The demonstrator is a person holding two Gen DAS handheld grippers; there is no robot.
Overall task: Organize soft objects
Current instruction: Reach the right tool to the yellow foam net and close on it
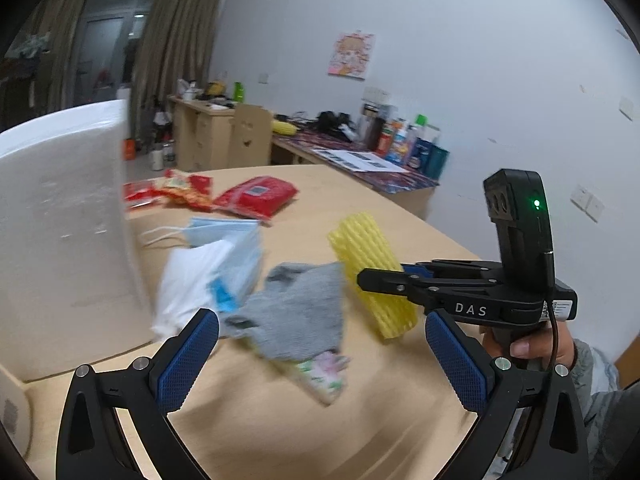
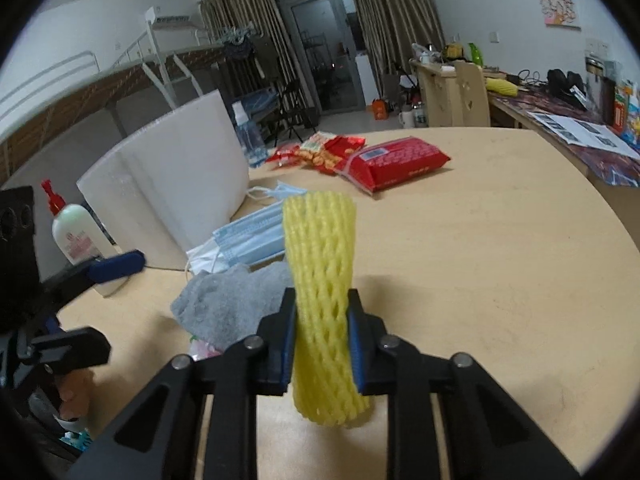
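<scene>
Yellow foam net sleeve [image 2: 322, 300] pinched mid-length by right gripper [image 2: 322, 344] jaws, held upright just above the worktop [image 2: 500, 280], right of the pile. Squeeze looks light; keep it so, foam crushes easily, and lift clear before moving so the lower end doesn't drag. Left gripper [image 1: 320, 356] jaws spread wide, holding nothing, hovering near grey sock [image 1: 304, 316], which lies on a floral item. Blue face masks [image 1: 236, 248] left-far of the sock, beside white foam board [image 1: 60, 232]. Red snack packets [image 2: 394, 162] far side.
</scene>
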